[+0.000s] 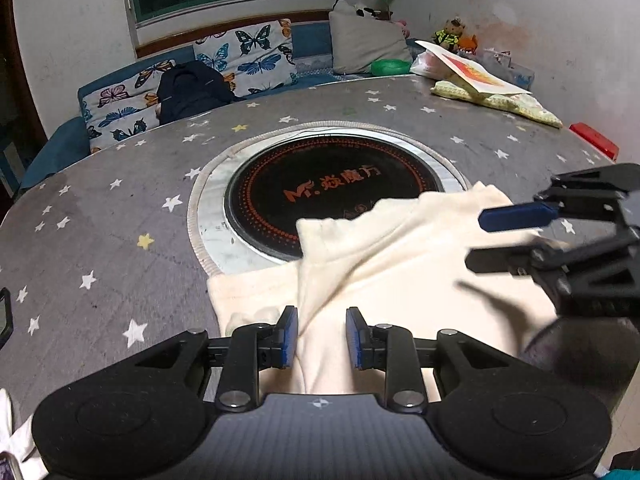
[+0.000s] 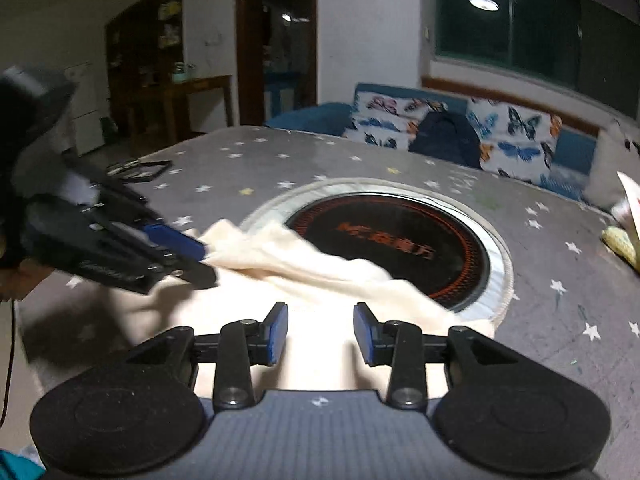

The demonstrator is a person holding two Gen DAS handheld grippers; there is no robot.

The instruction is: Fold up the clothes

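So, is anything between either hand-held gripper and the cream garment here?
Nothing visible. The left hand-held gripper and right hand-held gripper both sit open right over the cream garment, with only cloth between and beneath their pads.

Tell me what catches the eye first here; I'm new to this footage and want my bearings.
A cream garment lies rumpled at the near edge of a grey, star-printed table, one fold reaching onto the round black cooktop set in the table's middle. Both grippers, left and right, hang over the cloth with jaws apart and nothing pinched. Behind the table stands a sofa with butterfly cushions.
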